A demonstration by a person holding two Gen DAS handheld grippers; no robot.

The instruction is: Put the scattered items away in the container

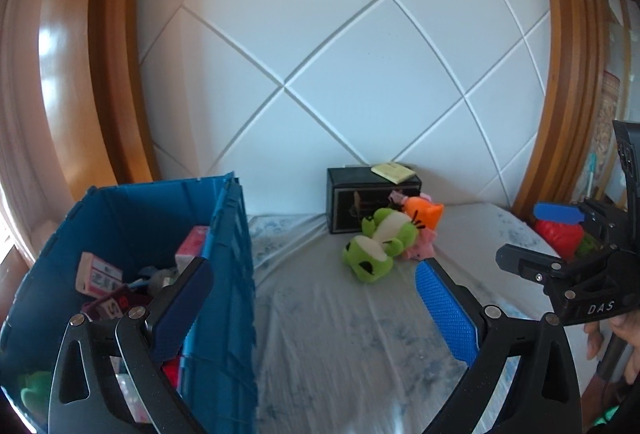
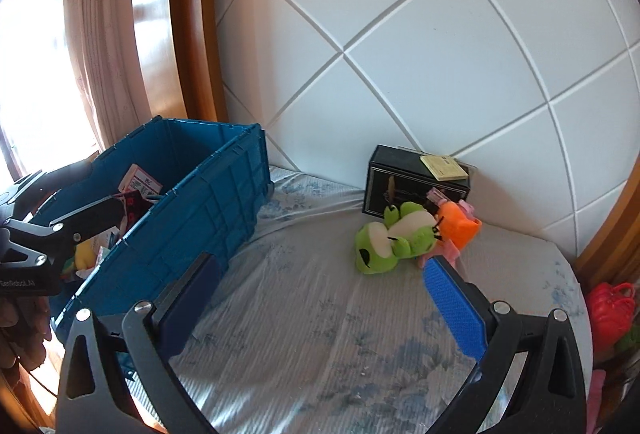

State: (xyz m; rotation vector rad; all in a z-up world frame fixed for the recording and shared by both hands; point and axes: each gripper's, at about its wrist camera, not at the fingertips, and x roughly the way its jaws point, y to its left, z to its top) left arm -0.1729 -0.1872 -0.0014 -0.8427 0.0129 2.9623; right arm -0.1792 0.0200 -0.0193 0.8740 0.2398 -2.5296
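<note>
A blue plastic crate (image 1: 224, 274) (image 2: 208, 218) stands on the bed at the left and holds several boxes and toys. A green frog plush (image 1: 376, 242) (image 2: 394, 238) lies on the sheet beside an orange toy (image 1: 426, 211) (image 2: 458, 226) and a pink toy (image 1: 420, 246). A black box (image 1: 360, 193) (image 2: 404, 177) with a yellow pad (image 1: 394, 171) (image 2: 444, 165) on top stands behind them. My left gripper (image 1: 312, 282) is open and empty, its left finger over the crate's rim. My right gripper (image 2: 320, 282) is open and empty above the sheet, short of the frog.
The bed sheet (image 2: 320, 314) has a faint blue flower print. A white padded headboard (image 1: 340, 53) rises behind. Wooden frames flank it. A red bag (image 2: 610, 306) lies off the bed's right edge. The right gripper shows at the right in the left wrist view (image 1: 568, 234).
</note>
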